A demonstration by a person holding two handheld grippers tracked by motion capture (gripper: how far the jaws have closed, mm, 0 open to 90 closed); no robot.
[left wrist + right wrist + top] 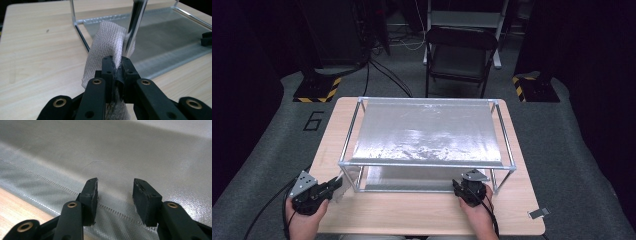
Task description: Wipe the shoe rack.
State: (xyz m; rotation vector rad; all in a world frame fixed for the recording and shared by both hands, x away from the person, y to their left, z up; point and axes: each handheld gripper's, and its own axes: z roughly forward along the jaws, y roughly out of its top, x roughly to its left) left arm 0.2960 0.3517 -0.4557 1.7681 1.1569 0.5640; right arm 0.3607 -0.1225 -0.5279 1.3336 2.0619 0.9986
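1. From the high view, I stood at a wooden table (pixel 422 212) with a metal frame (pixel 427 164) on it, a silvery sheet (pixel 427 132) stretched across its top and a second silvery layer lying on the table beneath. My left gripper (pixel 334 186) sat at the frame's near left corner, and a pale cloth (pixel 343 185) hung from its tip just beside the corner post. My right gripper (pixel 472 187) rested at the near right side, pointing under the top sheet. A folding chair (pixel 459 55) stood beyond the table.

2. In the left gripper view, my jaws were clamped together on the white woven cloth (pixel 106 47), which bunched up ahead of them and rested against the shiny upright post (pixel 133 27) of the frame. The lower sheet (pixel 170 42) lay behind it.

3. In the right gripper view, my jaws stood apart with nothing between them, hovering low over the lower silvery sheet (pixel 125 157), near its dotted seam. The table's wood (pixel 15 207) showed at the lower left.
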